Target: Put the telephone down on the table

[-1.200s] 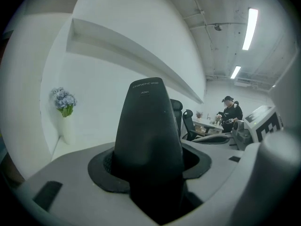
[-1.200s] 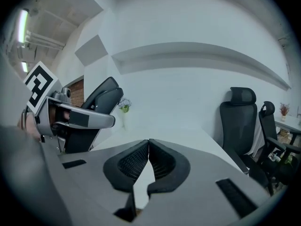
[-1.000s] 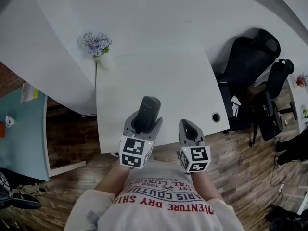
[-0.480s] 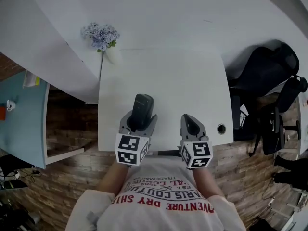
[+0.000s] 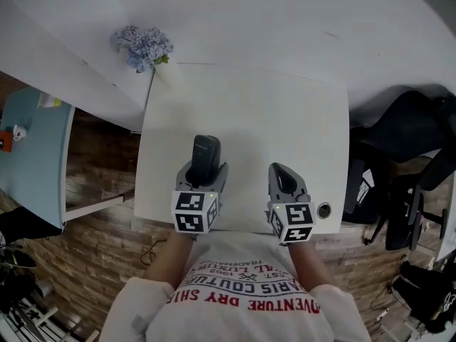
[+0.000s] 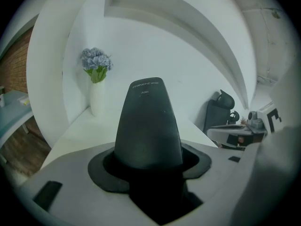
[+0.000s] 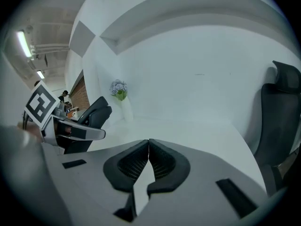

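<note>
The telephone (image 5: 206, 155) is a smooth, dark handset, rounded at its far end, where it carries small pale print. The left claw (image 5: 201, 173) is clamped on its lower end, over the near edge of the counter (image 5: 249, 120). Beside it, the right claw (image 5: 283, 180) is pressed together. A vase of flowers (image 5: 146, 48) stands at the far left corner, and chairs (image 5: 406, 141) sit past the right edge.

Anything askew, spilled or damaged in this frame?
Nothing stands out. The left tool grips the telephone over the table, the right tool is shut and empty, and the vase of flowers stands upright at the far corner.
</note>
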`<state>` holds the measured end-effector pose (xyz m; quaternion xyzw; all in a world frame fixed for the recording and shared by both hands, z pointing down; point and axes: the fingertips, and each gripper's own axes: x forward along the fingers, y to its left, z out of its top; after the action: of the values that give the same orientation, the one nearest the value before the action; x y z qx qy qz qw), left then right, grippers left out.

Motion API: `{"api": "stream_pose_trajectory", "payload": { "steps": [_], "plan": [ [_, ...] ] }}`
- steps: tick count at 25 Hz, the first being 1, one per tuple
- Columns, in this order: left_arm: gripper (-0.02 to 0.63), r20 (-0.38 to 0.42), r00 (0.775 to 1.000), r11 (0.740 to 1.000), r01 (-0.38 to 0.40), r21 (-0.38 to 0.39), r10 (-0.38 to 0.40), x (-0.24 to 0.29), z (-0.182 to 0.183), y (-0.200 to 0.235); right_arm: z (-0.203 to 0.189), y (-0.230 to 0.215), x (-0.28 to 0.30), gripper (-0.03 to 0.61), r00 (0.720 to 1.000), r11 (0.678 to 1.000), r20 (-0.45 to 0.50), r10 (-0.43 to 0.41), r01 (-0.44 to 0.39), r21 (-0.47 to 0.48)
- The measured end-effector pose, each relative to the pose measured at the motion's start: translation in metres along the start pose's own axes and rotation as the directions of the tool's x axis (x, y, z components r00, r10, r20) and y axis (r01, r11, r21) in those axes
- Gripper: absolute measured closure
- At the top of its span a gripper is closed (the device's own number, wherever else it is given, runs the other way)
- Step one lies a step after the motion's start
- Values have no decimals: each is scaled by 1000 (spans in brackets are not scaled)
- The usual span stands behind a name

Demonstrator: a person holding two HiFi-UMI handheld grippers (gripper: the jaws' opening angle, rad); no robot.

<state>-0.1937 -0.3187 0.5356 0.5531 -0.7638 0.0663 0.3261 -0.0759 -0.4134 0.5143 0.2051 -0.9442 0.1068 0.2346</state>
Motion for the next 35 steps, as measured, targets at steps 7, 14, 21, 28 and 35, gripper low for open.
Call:
{"api": "stream_pose_trajectory", "payload": {
  "steps": [7,14,21,28,35],
  "plan": [
    [325,-117,991,998,-63,-4,62,71,-20,6,-18,-33,38,554,997,997,-65,41,-37,72],
    [325,-259,951,985,-167,32,169,123,-53,28,-25,-46,62,554,995,995,-88,57,-49,89],
    [325,-331,928,983,-184,-10,171,138,-73,37,-34,-46,66,554,990,990,-120,75,-59,131],
    [325,-422,881,976,-213,44,211,144,-83,39,-38,-46,75,554,989,989,-132,67,-48,138],
    [313,-432,884,984,-172,52,177,145,-83,33,-36,-41,73,554,989,988,-141,42,-20,155]
  ]
}}
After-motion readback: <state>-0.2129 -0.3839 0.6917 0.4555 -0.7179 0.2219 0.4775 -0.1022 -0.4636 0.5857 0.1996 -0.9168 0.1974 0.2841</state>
